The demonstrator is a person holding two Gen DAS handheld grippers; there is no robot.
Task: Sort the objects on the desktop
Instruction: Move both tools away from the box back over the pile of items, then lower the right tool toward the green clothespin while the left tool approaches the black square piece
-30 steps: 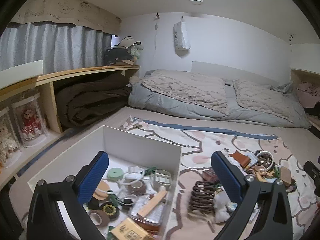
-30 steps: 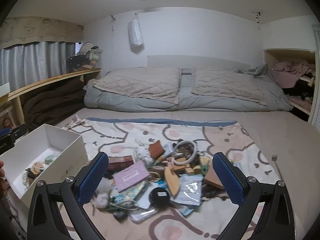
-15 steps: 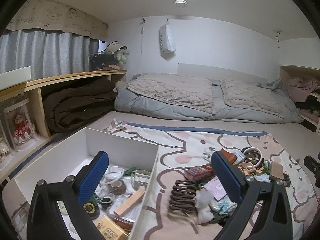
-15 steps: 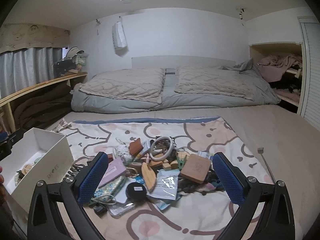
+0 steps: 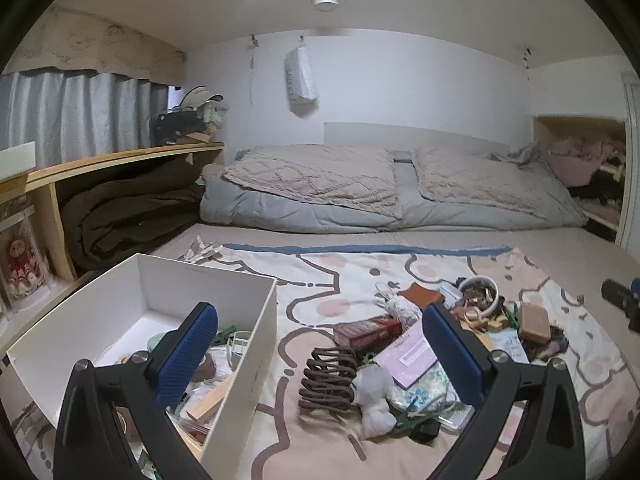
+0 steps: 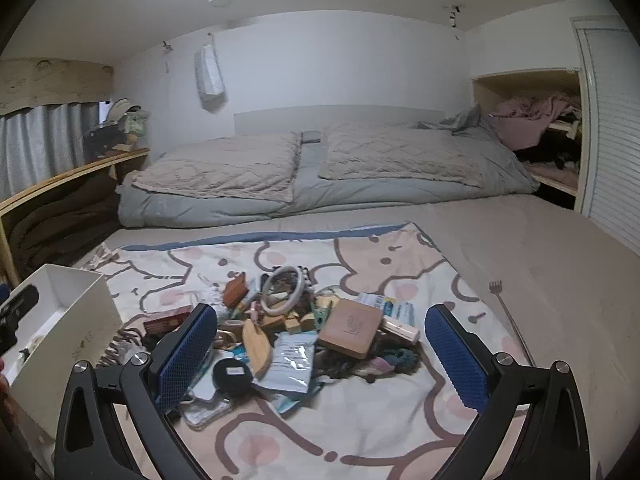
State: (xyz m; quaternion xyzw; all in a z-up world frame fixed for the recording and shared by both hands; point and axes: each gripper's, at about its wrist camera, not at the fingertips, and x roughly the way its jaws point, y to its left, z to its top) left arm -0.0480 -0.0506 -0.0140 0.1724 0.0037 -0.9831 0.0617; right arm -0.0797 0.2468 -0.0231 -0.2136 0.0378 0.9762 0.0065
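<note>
A pile of small objects lies on a patterned blanket [image 6: 360,432]: a brown block [image 6: 351,328], a wooden boat-shaped piece [image 6: 257,346], a black round case [image 6: 233,375], a white ring [image 6: 282,290]. In the left wrist view I see a brown spiral clip [image 5: 329,376], a red box [image 5: 367,330] and a pink card [image 5: 410,354]. A white box [image 5: 256,344] at the left holds several sorted items. My left gripper [image 5: 320,354] is open and empty, above the box's right wall and the clip. My right gripper [image 6: 322,346] is open and empty, above the pile.
A bed with grey and beige quilts [image 6: 320,168] fills the back. A wooden shelf [image 5: 120,160] with dark bedding runs along the left. A small fork-like tool [image 6: 498,292] lies on the mattress right of the blanket. The right gripper's body [image 5: 620,298] shows at the right edge.
My left gripper has swung right, from over the box toward the pile. My right gripper has also shifted right, so the pile sits more centrally between its fingers. Both stayed open.
</note>
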